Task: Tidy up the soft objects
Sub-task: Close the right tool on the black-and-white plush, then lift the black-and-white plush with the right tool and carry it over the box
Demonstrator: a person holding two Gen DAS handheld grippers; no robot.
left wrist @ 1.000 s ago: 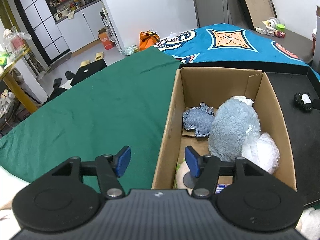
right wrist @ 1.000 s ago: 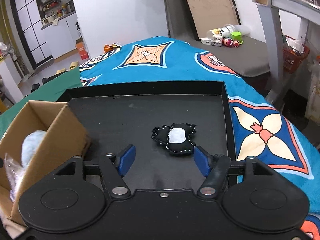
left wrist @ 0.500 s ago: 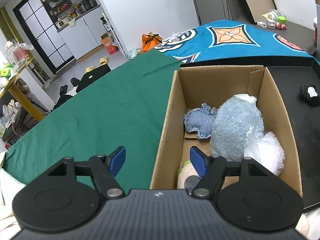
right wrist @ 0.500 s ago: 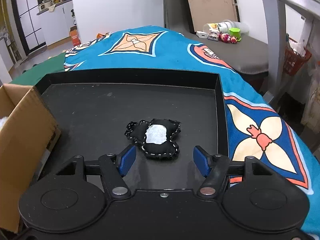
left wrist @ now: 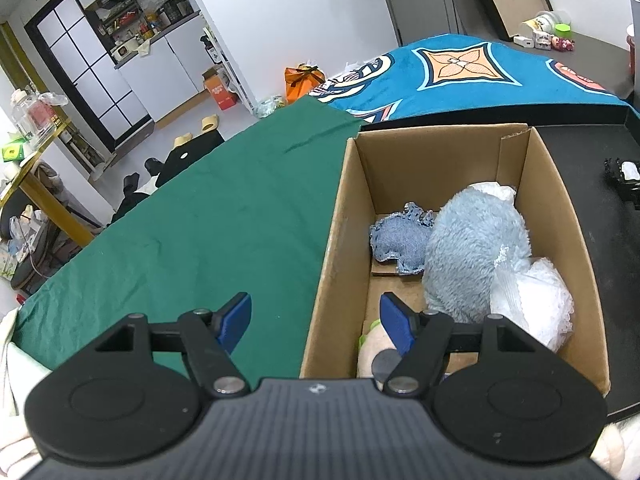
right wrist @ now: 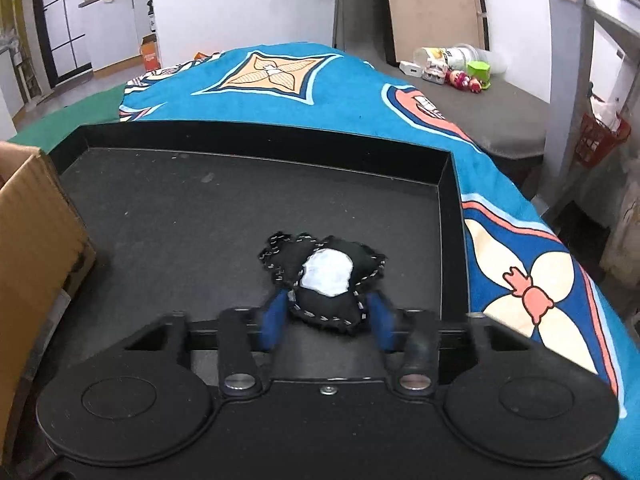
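Note:
A small black felt toy with a white patch [right wrist: 326, 280] lies on the black tray [right wrist: 200, 220]. My right gripper [right wrist: 326, 320] has its blue fingers on either side of the toy's near end, closing in on it; they look blurred. The toy also shows at the right edge of the left wrist view [left wrist: 624, 178]. My left gripper [left wrist: 316, 318] is open and empty, straddling the near left wall of the cardboard box [left wrist: 336, 240]. The box holds a blue plush [left wrist: 476, 252], a denim soft piece [left wrist: 400, 240], a white fluffy item [left wrist: 532, 300] and a pale plush [left wrist: 372, 356].
A green cloth [left wrist: 200, 220] covers the surface left of the box. A blue patterned blanket [right wrist: 300, 88] lies beyond the tray. The box corner [right wrist: 36, 220] stands at the tray's left. A grey shelf with small toys [right wrist: 460, 76] is at the far right.
My right gripper has moved forward onto the black toy and its fingers have narrowed around it. My left gripper has drifted slightly back over the box wall and stays open.

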